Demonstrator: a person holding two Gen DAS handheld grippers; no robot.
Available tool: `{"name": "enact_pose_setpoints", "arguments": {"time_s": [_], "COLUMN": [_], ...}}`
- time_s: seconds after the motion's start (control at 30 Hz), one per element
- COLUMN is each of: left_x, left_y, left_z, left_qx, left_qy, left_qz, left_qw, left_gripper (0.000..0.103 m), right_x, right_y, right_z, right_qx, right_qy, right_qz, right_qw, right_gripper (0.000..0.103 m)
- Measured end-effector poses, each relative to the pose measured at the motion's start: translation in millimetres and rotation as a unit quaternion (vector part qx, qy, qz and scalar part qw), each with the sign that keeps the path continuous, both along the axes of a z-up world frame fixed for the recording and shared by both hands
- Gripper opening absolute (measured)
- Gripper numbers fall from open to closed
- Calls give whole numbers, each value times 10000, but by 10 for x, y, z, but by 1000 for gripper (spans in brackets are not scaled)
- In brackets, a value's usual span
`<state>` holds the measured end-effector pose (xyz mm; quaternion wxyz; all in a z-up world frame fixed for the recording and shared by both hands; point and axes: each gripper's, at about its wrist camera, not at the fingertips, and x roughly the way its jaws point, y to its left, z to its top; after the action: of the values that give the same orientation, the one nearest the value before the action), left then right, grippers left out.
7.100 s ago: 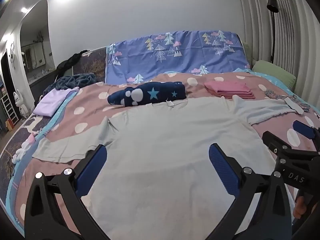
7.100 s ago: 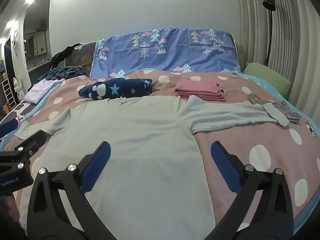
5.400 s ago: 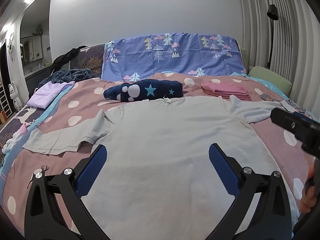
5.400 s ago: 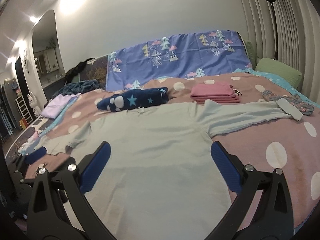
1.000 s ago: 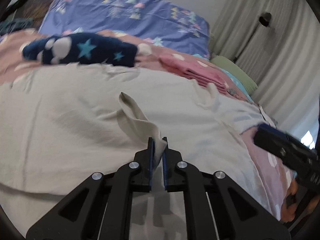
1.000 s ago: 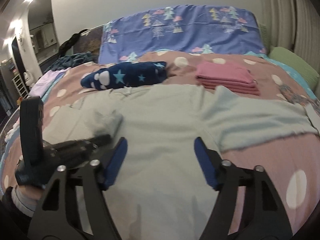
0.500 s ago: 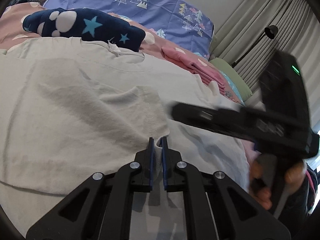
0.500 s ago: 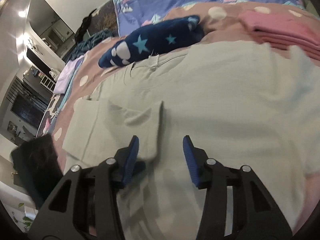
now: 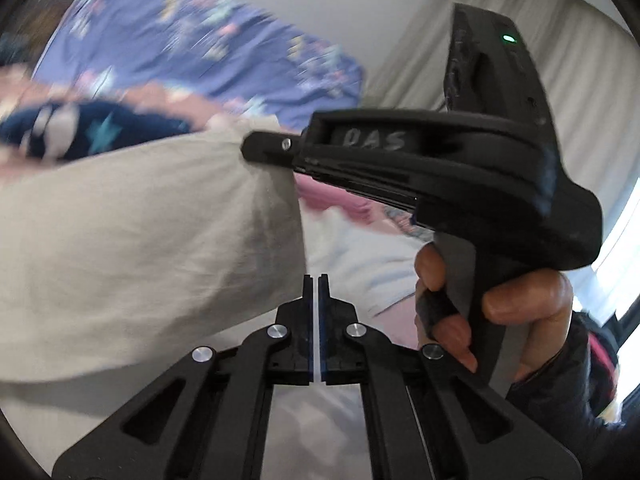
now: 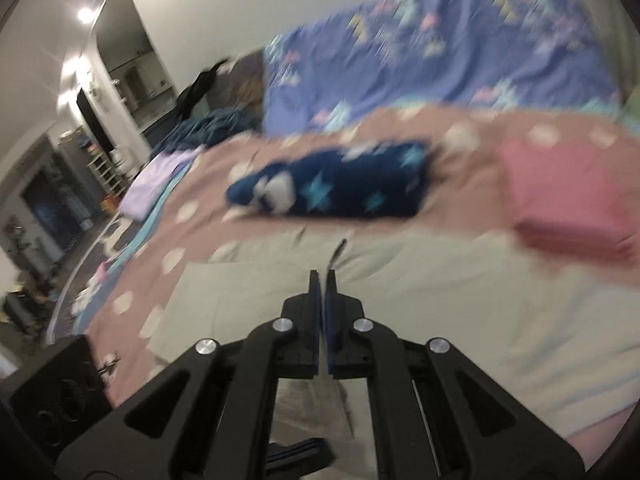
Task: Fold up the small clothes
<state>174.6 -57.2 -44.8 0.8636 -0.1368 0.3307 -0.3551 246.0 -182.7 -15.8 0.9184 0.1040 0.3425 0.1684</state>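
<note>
while both jaws pinch the pale shirt (image 9: 152,240), the left gripper (image 9: 315,280) and right gripper (image 10: 323,276) hold its folded edge lifted.

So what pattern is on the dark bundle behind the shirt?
Navy bundle with light-blue stars and white blobs, clearest in the right wrist view.

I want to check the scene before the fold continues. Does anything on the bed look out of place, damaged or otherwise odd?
Nothing stands out. The pale shirt lies partly lifted only because both tools pinch it. The navy star garment and the pink folded pile sit tidy behind it. The pictures are blurred, so small flaws could be missed.
</note>
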Motion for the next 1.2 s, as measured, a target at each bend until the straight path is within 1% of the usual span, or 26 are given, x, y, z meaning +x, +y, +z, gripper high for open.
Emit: {"name": "enact_pose_setpoints", "arguments": {"time_s": [0.03,0.07,0.1,0.13,0.17,0.2,0.23,0.27,0.3,0.33,0.4,0.43,0.47,0.53,0.6,0.67,0.7,0.73,0.8,0.87,0.93,0.97,1.03,1.1,1.17,1.2], "left_x": [-33,-53,-74,-90,-116,-137,-161,-174,-182,-170,-141,-116,-111,-103,-121,-197,-225,-258,-234,-204,-174,-144,-123,-128,-156,-163], "left_y": [-125,-198,-260,-309,-339,-335,-283,-200,-77,47,422,697,869,1365,1901,2379,2530,2642,2774,2806,2786,2764,2680,2598,2615,2642], "left_z": [39,30,0,-46,-115,-176,-248,-291,-333,-354,-423,-468,-485,-538,-588,-617,-629,-640,-692,-759,-825,-854,-879,-881,-911,-931], "left_qx": [45,55,51,72,192,294,402,479,577,650,837,963,1016,1086,914,645,562,489,411,356,190,148,219,308,166,70], "left_qy": [-103,-93,-42,23,104,157,219,254,280,293,347,417,444,563,796,933,952,965,1019,1070,1208,1229,1211,1129,1125,1141], "left_qz": [-62,-104,-174,-234,-203,-142,-88,-20,127,284,785,1195,1431,2140,2805,3353,3519,3619,3496,3233,3021,2951,2860,2785,2770,2778], "left_qw": [9999,9999,9998,9997,9996,9993,9989,9985,9979,9970,9928,9873,9835,9691,9522,9352,9295,9259,9304,9395,9454,9474,9503,9533,9541,9538], "left_gripper": [1,2,7,13,26,28,28,30,35,36,36,36,36,36,36,36,36,36,35,32,30,30,30,32,32,32], "right_x": [-38,-50,-36,11,39,70,77,50,6,-55,-164,-211,-234,-268,-293,-334,-331,-351,-290,-205,-111,-30,95,258,450,490], "right_y": [-115,-246,-343,-497,-597,-711,-856,-930,-980,-1021,-992,-946,-908,-809,-713,-644,-575,-509,-203,195,591,885,1234,1671,2098,2236], "right_z": [40,24,-47,-223,-374,-513,-713,-789,-848,-872,-871,-864,-850,-879,-896,-850,-795,-742,-585,-463,-393,-358,-331,-325,-364,-386], "right_qx": [-134,-307,-481,-682,-691,-635,-496,-373,-232,-113,-98,-105,-131,-282,-493,-499,-468,-451,-509,-589,-627,-650,-706,-843,-976,-1043], "right_qy": [-102,-141,-83,133,357,592,935,1055,1080,1047,932,872,865,879,901,850,760,679,495,418,413,424,457,525,689,733], "right_qz": [-172,-430,-640,-850,-940,-1026,-1168,-1239,-1256,-1220,-1057,-913,-820,-676,-753,-837,-795,-714,-362,134,617,918,1212,1465,1677,1717], "right_qw": [9997,9985,9968,9940,9925,9909,9875,9860,9859,9869,9900,9919,9928,9934,9919,9916,9928,9941,9968,9973,9953,9927,9891,9842,9786,9769], "right_gripper": [2,2,2,5,11,15,22,22,23,23,23,23,23,29,32,33,33,33,33,33,33,33,33,33,33,35]}}
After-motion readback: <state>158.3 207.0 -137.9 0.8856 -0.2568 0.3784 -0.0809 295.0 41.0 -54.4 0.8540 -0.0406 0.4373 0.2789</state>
